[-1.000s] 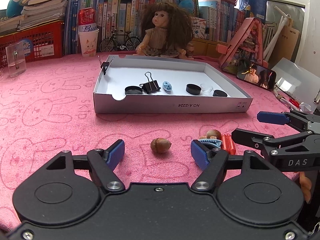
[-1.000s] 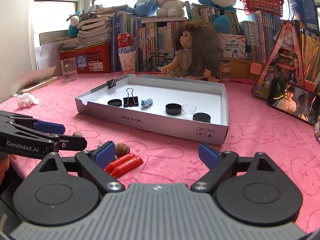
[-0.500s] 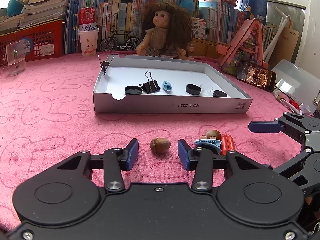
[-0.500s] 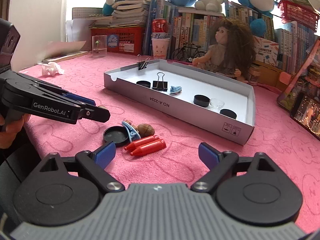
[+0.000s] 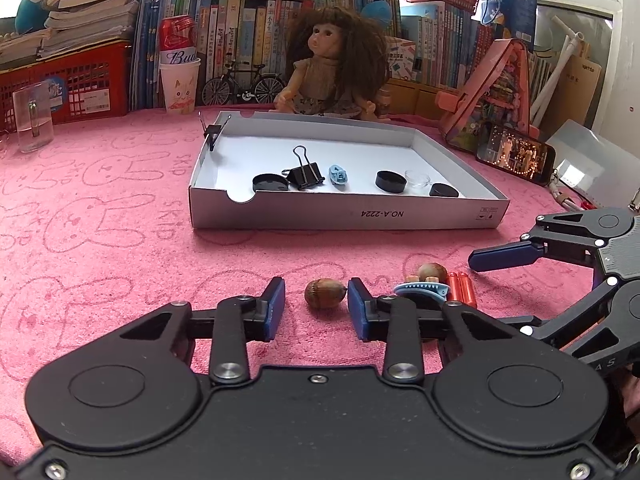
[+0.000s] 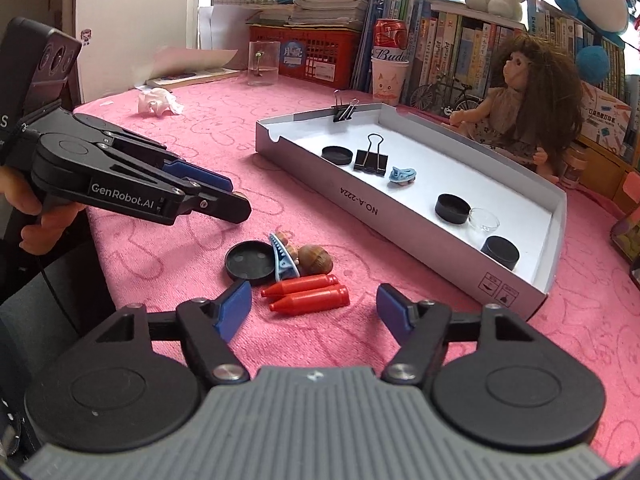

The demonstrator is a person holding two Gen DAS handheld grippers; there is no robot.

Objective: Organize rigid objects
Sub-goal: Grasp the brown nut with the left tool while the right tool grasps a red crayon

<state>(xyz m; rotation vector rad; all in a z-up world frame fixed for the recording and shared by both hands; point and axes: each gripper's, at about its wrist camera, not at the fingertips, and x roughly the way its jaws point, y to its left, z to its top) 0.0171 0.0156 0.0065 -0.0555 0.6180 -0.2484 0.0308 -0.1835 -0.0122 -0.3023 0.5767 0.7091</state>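
Seven small things already in the white box lid (image 5: 344, 216): two flat black caps at its near edge, one taller black cap (image 5: 390, 181), a clear dish (image 5: 417, 179), a black binder clip (image 5: 303, 171), a pale blue clip (image 5: 338, 175), plus a second binder clip (image 5: 213, 133) pinched on the far left rim. Roughly half done, by that count.

Five or six still out on the pink cloth (image 5: 100, 240), near side of the lid: an acorn (image 5: 325, 293) alone to the left; then, clustered to the right, a black lid (image 6: 250, 264), a blue hair clip (image 6: 283, 260), a brown nut (image 6: 315, 259), and a pair of red crayon-like pieces (image 6: 306, 293) lying side by side. Something small and beige tucked behind the hair clip, too hidden to name.

Left gripper (image 5: 316, 306) low over the cloth, jaws closing, acorn between the blue pads with a sliver of gap on each side, not yet pinched. Right gripper (image 6: 314, 306) half spread and closing too, red pieces lying just ahead between the pads, untouched.

Likely left to do: close on the acorn, carry to the lid, then clear the cluster piece by piece. Round acorn liable to roll if nudged off-centre.
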